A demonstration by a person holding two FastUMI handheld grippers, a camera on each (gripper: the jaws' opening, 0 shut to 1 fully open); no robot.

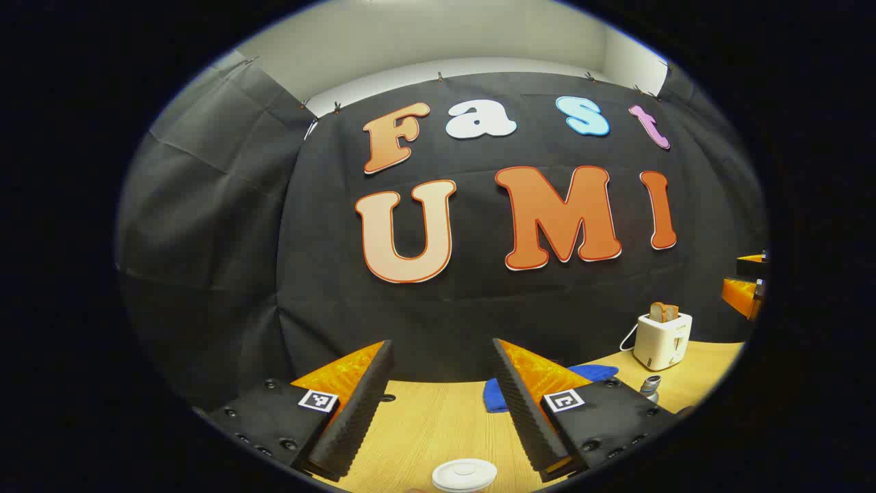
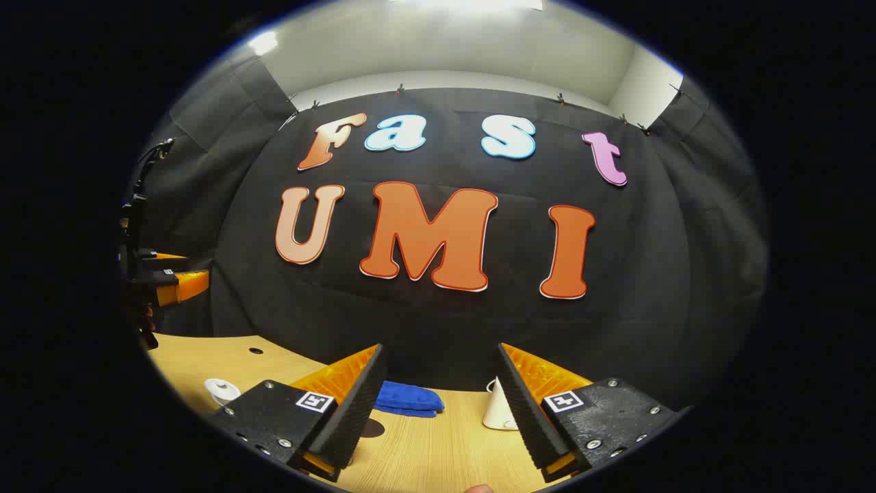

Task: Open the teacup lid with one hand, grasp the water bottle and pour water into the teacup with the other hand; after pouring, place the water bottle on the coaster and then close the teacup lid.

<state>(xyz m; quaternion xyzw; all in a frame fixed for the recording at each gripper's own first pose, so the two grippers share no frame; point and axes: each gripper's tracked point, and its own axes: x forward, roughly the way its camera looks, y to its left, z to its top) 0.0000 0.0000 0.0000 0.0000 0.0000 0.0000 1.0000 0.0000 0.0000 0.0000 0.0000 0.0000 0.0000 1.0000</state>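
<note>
My left gripper (image 1: pixel 441 404) hangs spread wide, grasping nothing, above the white teacup lid (image 1: pixel 464 474) at bottom centre (toaster (image 1: pixel 662 339) far right). My right gripper (image 2: pixel 438 407) is likewise parted, blue cloth (image 2: pixel 408 398) between its fingers.

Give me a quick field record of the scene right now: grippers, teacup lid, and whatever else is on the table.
left gripper: open, holding nothing, above the table
right gripper: open, holding nothing
teacup lid: white, round, just below the left gripper's fingers, not gripped
blue cloth: folded, at the table's far edge
toaster: white, bread in its slot, far right in the left gripper view
table: light wood
task state: nothing grasped yet
</note>
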